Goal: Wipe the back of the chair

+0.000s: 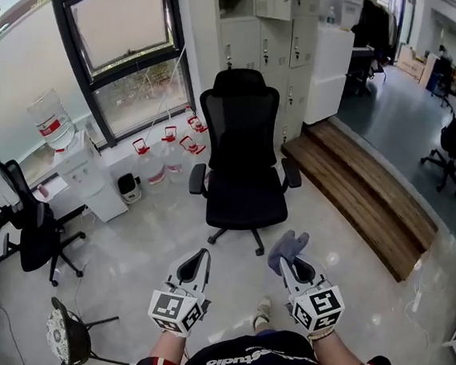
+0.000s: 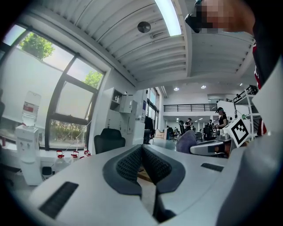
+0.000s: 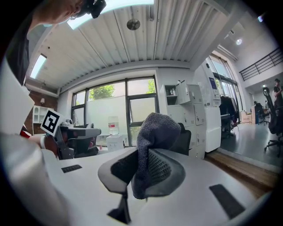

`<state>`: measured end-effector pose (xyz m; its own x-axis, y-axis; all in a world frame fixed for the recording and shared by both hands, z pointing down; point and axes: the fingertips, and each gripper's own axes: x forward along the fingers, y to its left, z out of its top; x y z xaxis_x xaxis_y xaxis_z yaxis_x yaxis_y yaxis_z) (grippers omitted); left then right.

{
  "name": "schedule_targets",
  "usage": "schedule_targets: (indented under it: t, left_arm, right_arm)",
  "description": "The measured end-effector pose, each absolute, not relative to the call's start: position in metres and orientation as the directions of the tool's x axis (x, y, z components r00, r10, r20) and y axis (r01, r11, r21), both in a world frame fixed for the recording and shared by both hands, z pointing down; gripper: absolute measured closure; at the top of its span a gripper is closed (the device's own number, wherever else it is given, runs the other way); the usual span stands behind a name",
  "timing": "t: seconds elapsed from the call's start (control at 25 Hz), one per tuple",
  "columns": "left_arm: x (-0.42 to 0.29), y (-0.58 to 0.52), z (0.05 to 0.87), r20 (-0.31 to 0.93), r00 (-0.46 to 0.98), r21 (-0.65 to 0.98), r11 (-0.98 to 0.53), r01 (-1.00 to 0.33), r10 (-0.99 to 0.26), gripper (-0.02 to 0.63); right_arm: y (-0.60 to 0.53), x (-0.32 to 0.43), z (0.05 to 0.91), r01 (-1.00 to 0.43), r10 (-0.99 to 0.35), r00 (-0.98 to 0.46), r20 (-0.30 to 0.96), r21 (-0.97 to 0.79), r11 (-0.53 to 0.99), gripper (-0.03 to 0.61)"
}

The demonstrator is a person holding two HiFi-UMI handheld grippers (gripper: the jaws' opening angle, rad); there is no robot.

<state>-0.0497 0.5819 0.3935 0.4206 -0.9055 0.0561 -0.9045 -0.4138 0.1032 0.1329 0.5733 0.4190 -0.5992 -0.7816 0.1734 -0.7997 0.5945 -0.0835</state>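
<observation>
A black office chair stands ahead of me, facing me, its back toward the window; it also shows as the chair in the left gripper view and the chair behind the cloth in the right gripper view. My right gripper is shut on a grey cloth, which bunches up above the jaws as the cloth. My left gripper is shut with nothing in it, its left gripper jaws meeting. Both grippers hang short of the chair's seat.
Water jugs and a water dispenser stand by the window on the left. A wooden step runs along the right. Another black chair and a stool are at my left. White lockers rise behind the chair.
</observation>
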Motion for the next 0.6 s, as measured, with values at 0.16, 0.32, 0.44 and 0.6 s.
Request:
schedule_targets:
  t: [0.16, 0.32, 0.44, 0.6]
  left_arm:
    - [-0.029, 0.509, 0.384, 0.058, 0.426, 0.092, -0.420, -0.903, -0.903, 0.589]
    - [0.000, 0.441, 0.369, 0.050, 0.441, 0.063, -0.438, -0.897, -0.896, 0.589]
    - [0.022, 0.395, 0.363, 0.058, 0.445, 0.044, -0.443, -0.895, -0.894, 0.589]
    - [0.054, 0.355, 0.361, 0.071, 0.452, 0.012, -0.452, -0.892, -0.889, 0.589]
  right_arm:
    - [0.502, 0.148, 0.414, -0.790, -0.773, -0.612, 0.166, -0.091, 0.606, 0.514]
    - [0.439, 0.171, 0.410, -0.786, -0.771, -0.618, 0.157, -0.105, 0.609, 0.514]
    - [0.394, 0.190, 0.408, -0.780, -0.766, -0.626, 0.146, -0.118, 0.615, 0.514]
    - [0.356, 0.219, 0.409, -0.779, -0.768, -0.627, 0.133, -0.134, 0.613, 0.514]
